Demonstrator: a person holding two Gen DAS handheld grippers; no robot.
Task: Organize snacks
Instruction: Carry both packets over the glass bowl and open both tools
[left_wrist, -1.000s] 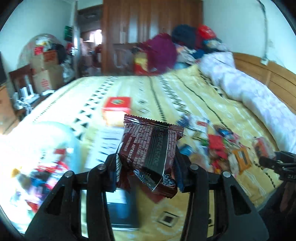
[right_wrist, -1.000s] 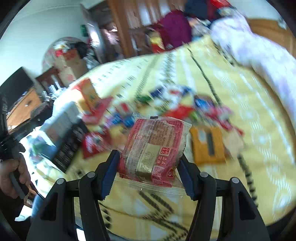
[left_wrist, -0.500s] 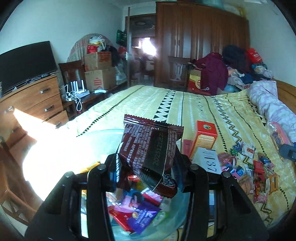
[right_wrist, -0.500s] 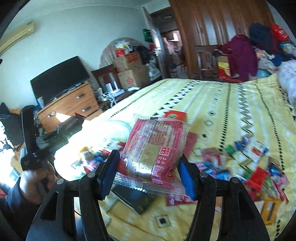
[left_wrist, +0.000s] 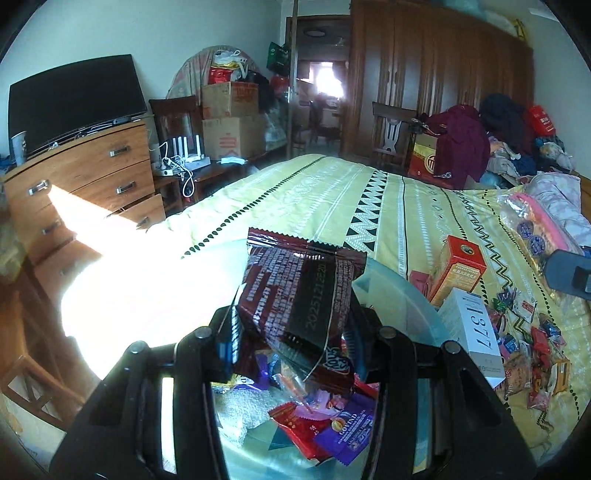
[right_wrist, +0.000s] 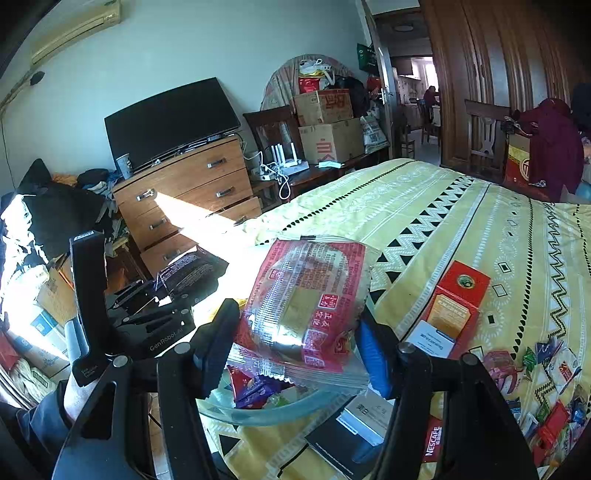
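Note:
My left gripper (left_wrist: 295, 332) is shut on a dark maroon snack packet (left_wrist: 299, 291), held upright over a clear plastic bowl (left_wrist: 402, 295) with several wrapped snacks inside. My right gripper (right_wrist: 299, 332) is shut on a red and clear packet holding a round cake (right_wrist: 306, 299), above the near rim of the same bowl (right_wrist: 258, 413). In the right wrist view the left gripper (right_wrist: 173, 291) with its maroon packet (right_wrist: 188, 271) hangs at the left, held by a hand (right_wrist: 74, 395). Loose snacks (left_wrist: 532, 350) lie scattered on the yellow bedspread (left_wrist: 332, 195).
An orange-red box (left_wrist: 456, 269), a white box (left_wrist: 476, 332) and a dark flat box (right_wrist: 343, 443) lie beside the bowl. A wooden dresser (right_wrist: 188, 195) with a TV stands left of the bed. Cardboard boxes, a chair and a clothes pile lie beyond the bed.
Both grippers swung left from the scattered snacks toward the bowl, each carrying its packet. The bowl now lies under both of them.

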